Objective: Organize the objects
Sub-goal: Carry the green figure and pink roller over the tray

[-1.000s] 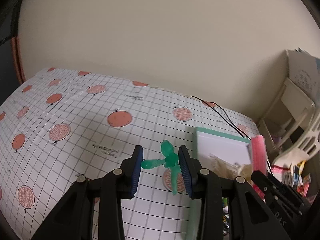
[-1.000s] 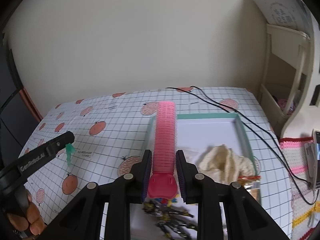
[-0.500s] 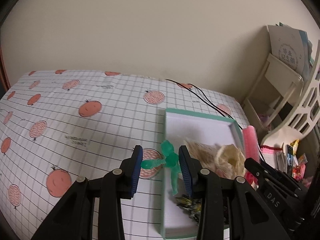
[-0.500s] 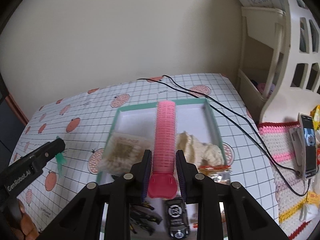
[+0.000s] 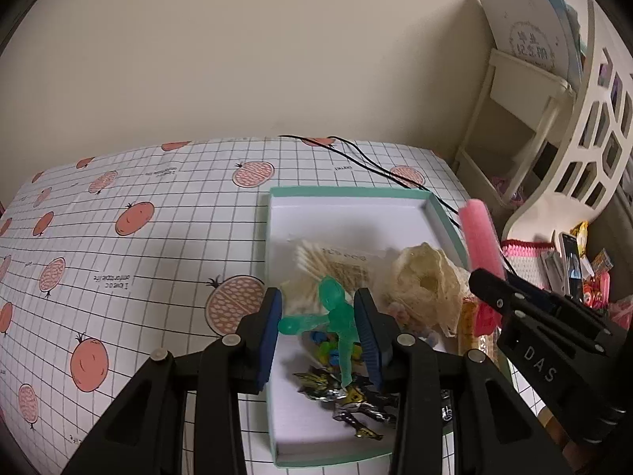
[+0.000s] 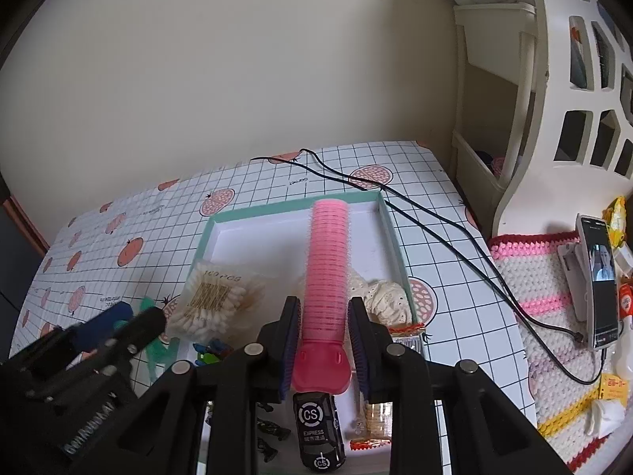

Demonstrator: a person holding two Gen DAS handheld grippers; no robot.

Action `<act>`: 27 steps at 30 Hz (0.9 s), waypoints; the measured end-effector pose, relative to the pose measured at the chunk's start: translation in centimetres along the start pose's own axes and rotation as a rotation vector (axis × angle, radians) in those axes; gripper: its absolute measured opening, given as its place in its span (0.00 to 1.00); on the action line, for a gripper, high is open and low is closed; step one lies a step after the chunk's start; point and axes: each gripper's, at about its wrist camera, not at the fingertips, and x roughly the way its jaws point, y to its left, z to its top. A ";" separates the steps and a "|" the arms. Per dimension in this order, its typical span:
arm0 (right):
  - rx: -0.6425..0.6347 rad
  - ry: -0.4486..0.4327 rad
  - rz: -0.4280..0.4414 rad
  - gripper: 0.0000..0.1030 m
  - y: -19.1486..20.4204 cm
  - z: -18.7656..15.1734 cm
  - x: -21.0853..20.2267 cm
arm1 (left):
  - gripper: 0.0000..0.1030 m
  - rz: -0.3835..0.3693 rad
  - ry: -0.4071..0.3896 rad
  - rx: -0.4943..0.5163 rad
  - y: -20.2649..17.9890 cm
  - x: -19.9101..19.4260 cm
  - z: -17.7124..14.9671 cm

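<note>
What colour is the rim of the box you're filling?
Teal-green rim around a white inside; the left wrist view shows it best.

We have swung our left gripper with the green figure off the bare tabletop and over the near end of the teal box, above the toys. Our right gripper has carried the pink roller rightward and forward, so it now lies over the box's middle.
</note>
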 end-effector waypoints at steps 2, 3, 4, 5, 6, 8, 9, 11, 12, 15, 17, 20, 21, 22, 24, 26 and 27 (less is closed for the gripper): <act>0.004 0.006 -0.001 0.26 -0.2 -0.1 0.1 | 0.38 0.000 0.009 0.007 -0.4 0.3 -0.1; 0.006 0.011 -0.001 0.26 -0.2 -0.1 0.2 | 0.38 0.001 0.012 0.009 -0.6 0.4 -0.2; 0.005 0.016 -0.003 0.26 -0.2 -0.2 0.3 | 0.38 0.003 0.016 0.014 -0.8 0.5 -0.3; 0.003 0.022 -0.004 0.26 -0.2 -0.3 0.5 | 0.38 0.004 0.019 0.018 -0.9 0.6 -0.3; -0.001 0.029 -0.005 0.26 -0.2 -0.4 0.7 | 0.38 0.004 0.025 0.021 -1.0 0.7 -0.4; -0.007 0.041 -0.006 0.26 0.0 -0.6 0.9 | 0.38 -0.001 0.037 0.019 -1.0 1.0 -0.6; -0.011 0.046 -0.008 0.26 0.0 -0.7 1.1 | 0.38 -0.005 0.045 0.015 -1.1 1.2 -0.7; -0.014 0.055 -0.008 0.26 0.0 -0.8 1.3 | 0.38 -0.011 0.064 0.007 -1.1 1.7 -0.9; -0.012 0.061 -0.007 0.26 -0.1 -0.9 1.4 | 0.38 -0.014 0.075 0.003 -1.1 1.9 -1.1; -0.002 0.081 -0.011 0.27 -0.4 -1.2 1.9 | 0.39 -0.015 0.093 -0.001 -1.2 2.4 -1.4; -0.001 0.094 -0.011 0.27 -0.6 -1.4 2.2 | 0.39 -0.019 0.105 0.006 -1.5 2.8 -1.7; -0.001 0.109 -0.011 0.27 -0.7 -1.5 2.6 | 0.39 -0.014 0.117 0.023 -2.0 3.2 -2.0; 0.001 0.112 -0.010 0.27 -0.7 -1.6 2.7 | 0.39 -0.015 0.123 0.029 -2.1 3.3 -2.1; 0.002 0.115 -0.007 0.27 -0.7 -1.6 2.8 | 0.39 -0.016 0.127 0.032 -2.2 3.4 -2.2; 0.000 0.119 -0.004 0.27 -0.7 -1.6 2.9 | 0.39 -0.016 0.131 0.039 -2.5 3.6 -2.3; -0.004 0.124 -0.002 0.27 -0.6 -1.7 2.9 | 0.39 -0.017 0.135 0.047 -2.7 3.7 -2.4; -0.005 0.127 -0.002 0.27 -0.5 -1.8 3.0 | 0.39 -0.016 0.138 0.051 -2.7 3.8 -2.5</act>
